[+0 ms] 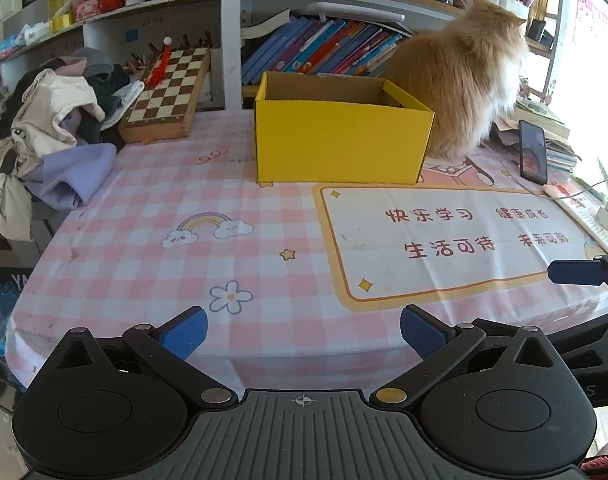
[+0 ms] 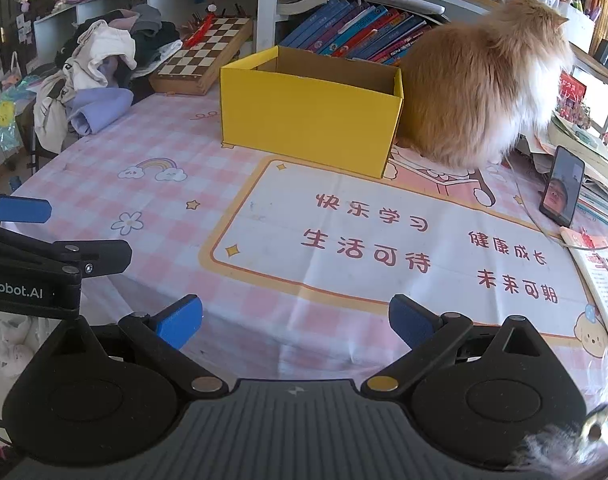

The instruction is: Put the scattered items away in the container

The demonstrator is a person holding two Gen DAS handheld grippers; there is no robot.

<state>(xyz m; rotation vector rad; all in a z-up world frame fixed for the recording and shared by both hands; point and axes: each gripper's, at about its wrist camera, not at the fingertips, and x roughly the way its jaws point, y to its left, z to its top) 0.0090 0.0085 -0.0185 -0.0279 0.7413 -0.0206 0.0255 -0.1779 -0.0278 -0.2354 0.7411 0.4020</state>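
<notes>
The box [image 1: 340, 144] is the container: yellow card, open at the top, standing toward the back of the worktop [image 1: 144, 248] with its long side facing both cameras. What shows of its inside looks empty, though the floor of it is hidden behind the near wall. It stands where either hand could reach over the rim.

No loose small items lie on the checked cloth in front of it. The nearest candidates are the clothes [image 1: 52, 132] heaped at the left edge, partly hanging off, and the chessboard [image 1: 168, 92] leaning behind them against the shelf. Which of these counts as scattered I cannot tell.

A cat [image 1: 460, 84] sits just beside the box on its right, back turned, touching or nearly touching that wall. A phone [image 1: 533, 151] stands propped further right, its screen lit, in front of a stack of books and papers.

The left gripper [image 1: 302, 330] hovers low over the near edge, jaws wide apart and holding nothing. The right gripper [image 2: 296, 322] does the same just beside it, jaws also spread and empty; each shows at the edge of the other's view. Both point at the box, so the work looks not yet begun. The clothes would probably fall to the left one, being on its side.
</notes>
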